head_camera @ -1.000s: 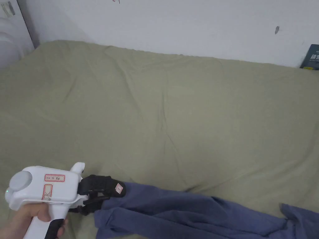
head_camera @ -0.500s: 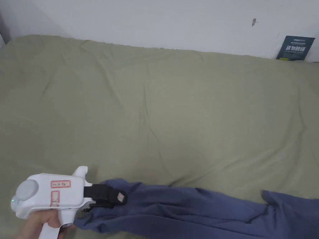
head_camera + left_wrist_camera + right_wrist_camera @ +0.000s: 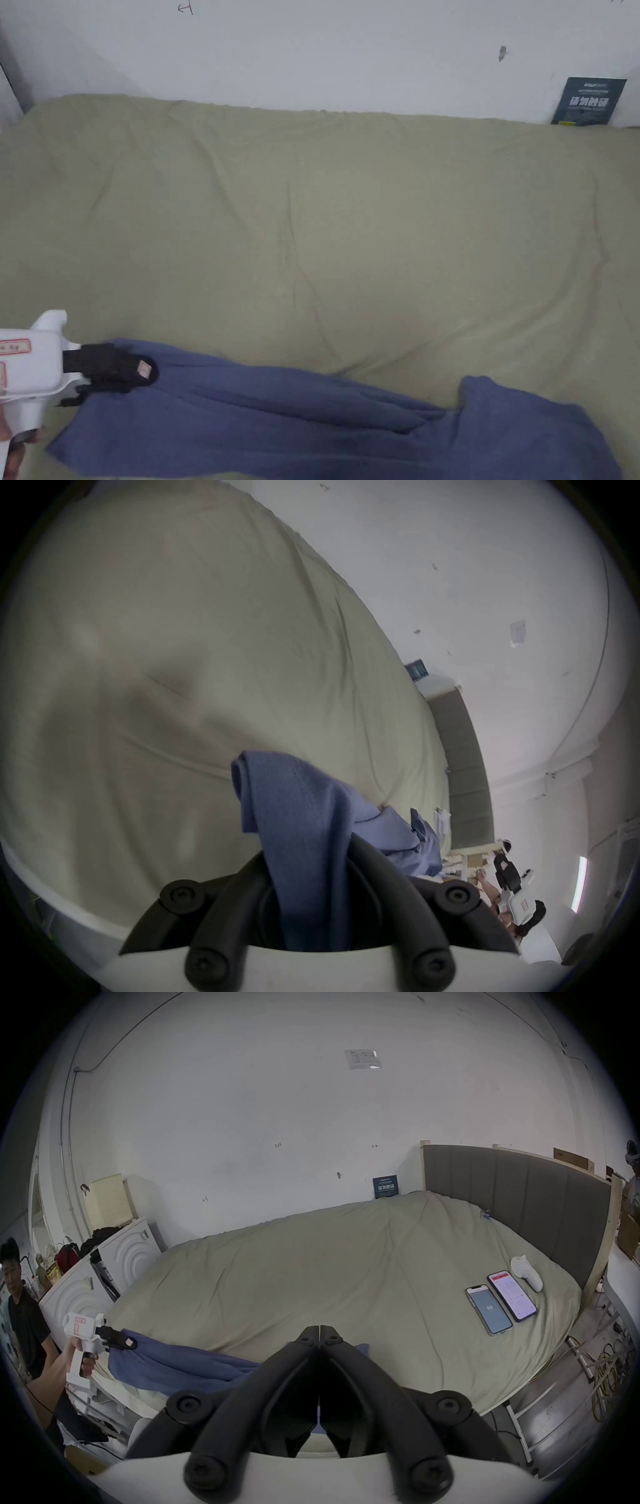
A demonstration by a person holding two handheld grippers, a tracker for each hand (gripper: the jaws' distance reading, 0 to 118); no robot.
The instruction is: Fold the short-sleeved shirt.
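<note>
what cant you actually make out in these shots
- Blue shirt: head view, bottom edge cuts off its near part.
- Right gripper: right gripper view, its black fingers hide the cloth behind them, so a pinch is unclear.
- Left gripper: head view, left edge cuts its body.

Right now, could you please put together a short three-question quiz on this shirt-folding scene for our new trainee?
1. True or false: the blue shirt lies neatly folded on the bed.
2. Which gripper pinches the shirt's edge? A) left gripper B) right gripper
3. How many phones lie on the bed near the headboard?

Key: 1 false, it is stretched out and rumpled; 2 A; 3 two.
</note>
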